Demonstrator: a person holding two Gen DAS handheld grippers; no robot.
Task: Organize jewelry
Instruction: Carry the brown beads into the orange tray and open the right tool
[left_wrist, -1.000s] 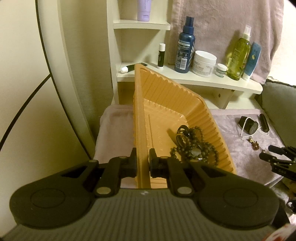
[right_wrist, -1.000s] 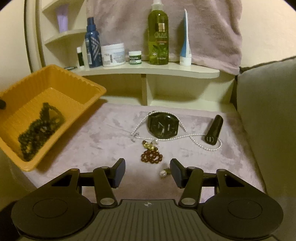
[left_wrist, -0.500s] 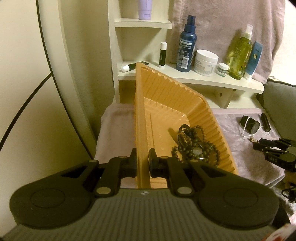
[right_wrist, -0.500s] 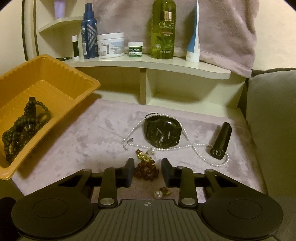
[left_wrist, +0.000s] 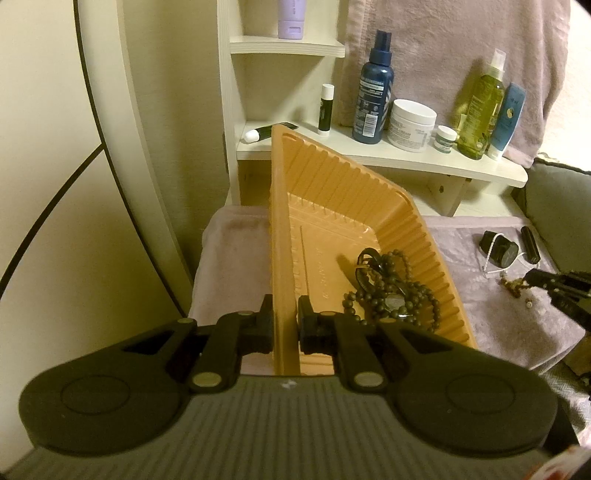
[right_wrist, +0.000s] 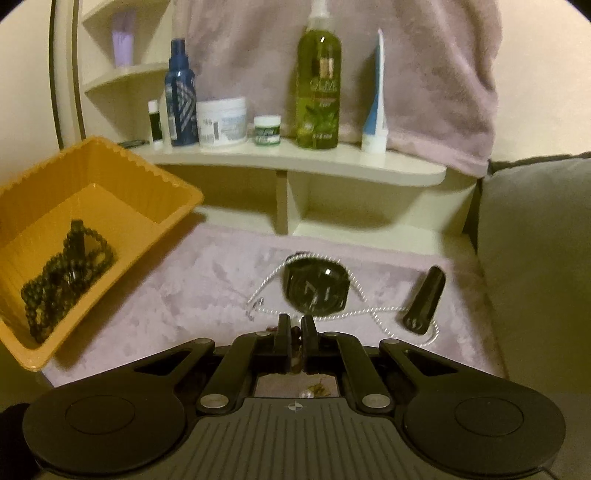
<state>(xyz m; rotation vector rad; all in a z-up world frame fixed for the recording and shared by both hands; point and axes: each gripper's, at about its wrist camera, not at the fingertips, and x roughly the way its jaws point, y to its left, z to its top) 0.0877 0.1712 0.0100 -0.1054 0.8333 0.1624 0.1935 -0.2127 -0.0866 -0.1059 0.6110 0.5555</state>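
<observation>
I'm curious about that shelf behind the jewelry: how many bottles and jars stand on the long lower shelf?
6: lip balm stick, blue spray bottle, big white jar, small jar, green olive bottle, blue-white tube, left to right. A small tube also lies at the left end.

Two fisheye views along my claws, both angled downward.
My left camera sits close over the orange tray (left_wrist: 369, 192), facing the shelf (left_wrist: 406, 158); my right looks across the mauve cloth (right_wrist: 207, 280), tray at frame left. Both share tray, shelf and black watch (right_wrist: 314, 288).
</observation>
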